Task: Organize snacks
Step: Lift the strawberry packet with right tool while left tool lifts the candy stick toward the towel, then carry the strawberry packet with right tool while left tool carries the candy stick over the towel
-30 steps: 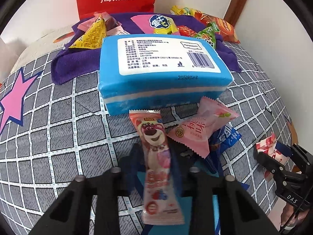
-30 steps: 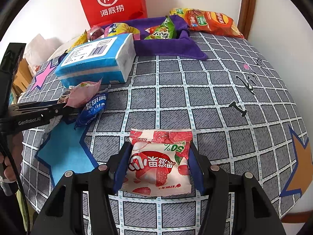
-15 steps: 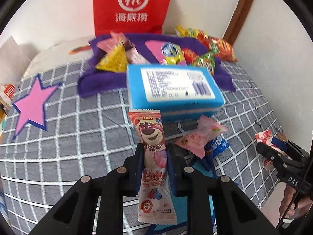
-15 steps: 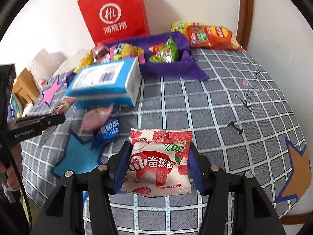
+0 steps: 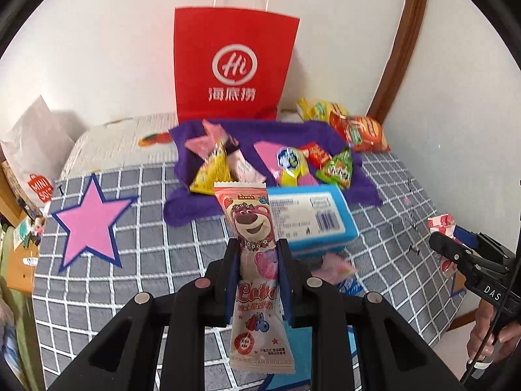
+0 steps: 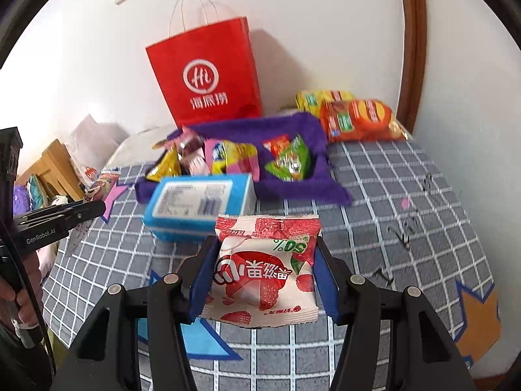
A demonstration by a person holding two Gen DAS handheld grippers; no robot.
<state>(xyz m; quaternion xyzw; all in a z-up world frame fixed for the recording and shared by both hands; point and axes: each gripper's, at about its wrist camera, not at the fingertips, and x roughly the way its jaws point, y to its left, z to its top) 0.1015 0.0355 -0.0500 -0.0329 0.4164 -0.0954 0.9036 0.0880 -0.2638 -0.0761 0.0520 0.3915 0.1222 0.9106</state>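
My left gripper (image 5: 257, 247) is shut on a long pink bear-print snack bar (image 5: 252, 228) and holds it above the bed. My right gripper (image 6: 265, 244) is shut on a white and red strawberry snack packet (image 6: 263, 277), also lifted. The right gripper shows at the right edge of the left wrist view (image 5: 469, 257); the left gripper shows at the left edge of the right wrist view (image 6: 58, 215). A purple cloth (image 5: 273, 130) at the back holds several snack packets. It also shows in the right wrist view (image 6: 302, 182).
A blue tissue pack (image 5: 312, 218) lies in front of the cloth on the grey checked bedspread (image 5: 153, 254). A pink packet (image 5: 335, 265) lies near it. A red paper bag (image 5: 234, 65) stands against the wall. Orange and yellow packs (image 6: 358, 120) lie at the back right.
Both grippers have risen and pulled back from the bed with their snacks still held. The tissue pack and cloth now look smaller and farther away.
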